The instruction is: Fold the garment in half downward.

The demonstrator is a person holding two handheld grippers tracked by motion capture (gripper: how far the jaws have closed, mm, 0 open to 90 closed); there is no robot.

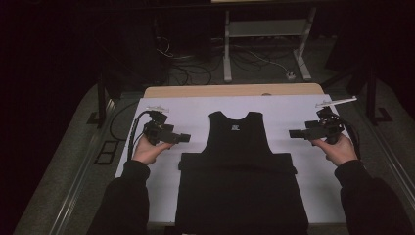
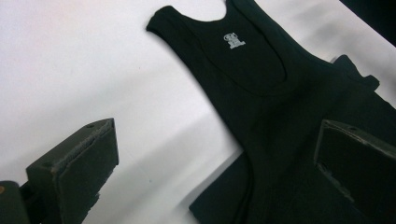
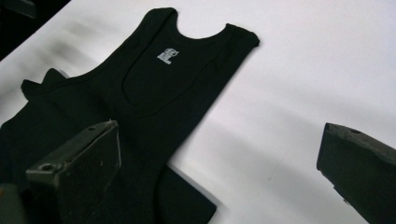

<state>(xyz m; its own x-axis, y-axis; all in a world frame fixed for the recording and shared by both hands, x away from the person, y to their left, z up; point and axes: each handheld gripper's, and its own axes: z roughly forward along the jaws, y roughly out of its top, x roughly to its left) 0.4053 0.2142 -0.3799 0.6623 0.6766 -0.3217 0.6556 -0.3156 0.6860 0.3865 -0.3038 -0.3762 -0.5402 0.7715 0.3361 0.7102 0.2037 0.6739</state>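
While the black tank top (image 1: pixel 238 147) lay flat at the centre of the white bench (image 1: pixel 293 110), the left gripper (image 1: pixel 183 138) and right gripper (image 1: pixel 295 133) hovered beside it, jaws apart and empty.

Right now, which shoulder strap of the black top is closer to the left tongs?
The strap on the table's left side of the black tank top; the other strap lies nearer the right tongs.

White sheet (image 1: pixel 293 115) over wooden table (image 1: pixel 235 91).
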